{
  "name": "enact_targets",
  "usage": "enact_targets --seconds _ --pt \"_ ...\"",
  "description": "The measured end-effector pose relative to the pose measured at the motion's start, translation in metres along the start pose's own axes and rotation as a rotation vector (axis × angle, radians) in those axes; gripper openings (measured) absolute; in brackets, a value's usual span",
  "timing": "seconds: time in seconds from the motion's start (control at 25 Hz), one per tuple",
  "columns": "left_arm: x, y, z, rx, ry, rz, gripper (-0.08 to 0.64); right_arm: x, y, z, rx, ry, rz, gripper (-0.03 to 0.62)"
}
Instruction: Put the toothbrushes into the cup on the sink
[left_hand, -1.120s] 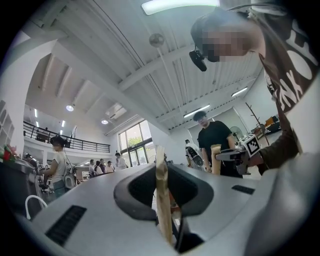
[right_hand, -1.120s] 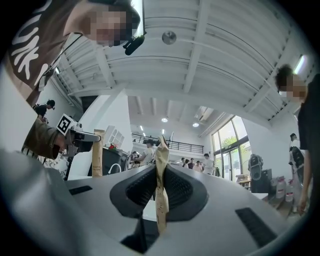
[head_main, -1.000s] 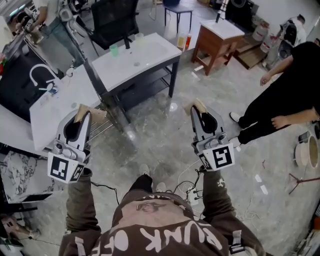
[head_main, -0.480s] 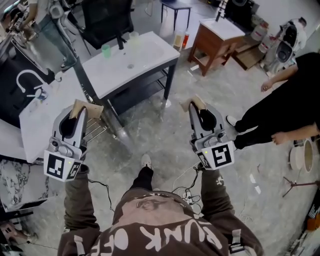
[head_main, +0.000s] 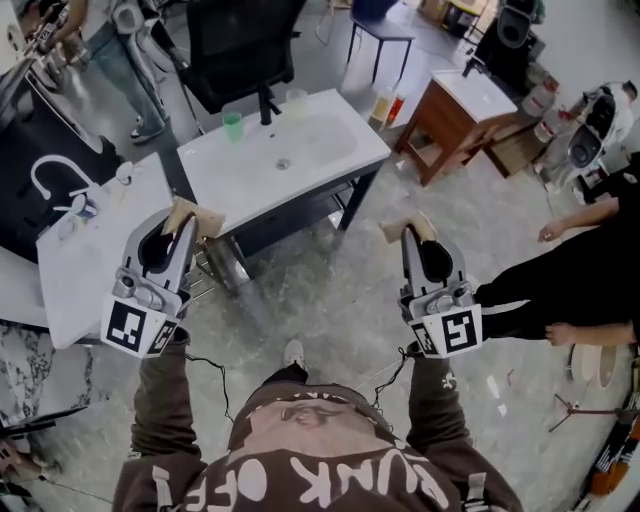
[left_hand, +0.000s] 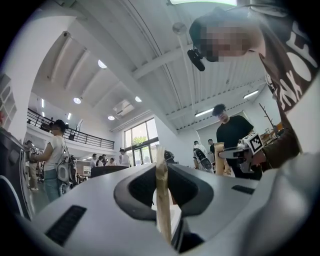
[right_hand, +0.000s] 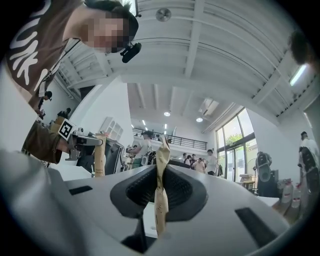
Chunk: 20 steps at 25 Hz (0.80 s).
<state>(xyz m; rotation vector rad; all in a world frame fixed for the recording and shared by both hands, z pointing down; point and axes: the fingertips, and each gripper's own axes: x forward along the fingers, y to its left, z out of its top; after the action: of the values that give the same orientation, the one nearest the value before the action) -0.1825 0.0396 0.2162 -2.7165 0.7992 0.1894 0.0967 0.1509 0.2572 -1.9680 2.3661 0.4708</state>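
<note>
Both grippers hold a flat, tan paper-wrapped toothbrush upright. My left gripper (head_main: 183, 228) is shut on the left toothbrush packet (head_main: 192, 214), seen edge-on as a left toothbrush packet (left_hand: 162, 195) between the jaws of the left gripper (left_hand: 163, 210). My right gripper (head_main: 416, 238) is shut on the right toothbrush packet (head_main: 406, 227), which shows as a thin right toothbrush packet (right_hand: 160, 185) in the right gripper (right_hand: 160, 205). Ahead stands the white sink (head_main: 330, 165) with a green cup (head_main: 232, 125) and a clear cup (head_main: 296, 98) near its black faucet (head_main: 266, 103). Both grippers hang in the air short of the sink.
A second white counter (head_main: 85, 270) with a curved tap lies at the left. A black chair (head_main: 240, 45) stands behind the sink, a wooden vanity (head_main: 465, 105) at the back right. A person in black (head_main: 575, 275) stands on the right. Cables trail across the floor by my feet.
The sink has drifted right and nearer in the head view. Both grippers have stayed shut on their packets, held level in front of me.
</note>
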Motion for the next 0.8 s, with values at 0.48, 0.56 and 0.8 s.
enact_targets --seconds 0.48,0.56,0.8 --pt "0.054 0.077 -0.04 0.002 0.022 0.048 0.055 0.121 -0.021 -0.033 0.024 -0.017 0.08 0.048" --pt "0.065 0.089 -0.049 0.006 0.031 0.063 0.055 0.14 -0.028 -0.044 0.032 -0.018 0.096 0.048" --pt "0.107 0.125 -0.082 0.019 0.069 0.135 0.055 0.208 -0.055 -0.084 0.076 -0.028 0.17 0.047"
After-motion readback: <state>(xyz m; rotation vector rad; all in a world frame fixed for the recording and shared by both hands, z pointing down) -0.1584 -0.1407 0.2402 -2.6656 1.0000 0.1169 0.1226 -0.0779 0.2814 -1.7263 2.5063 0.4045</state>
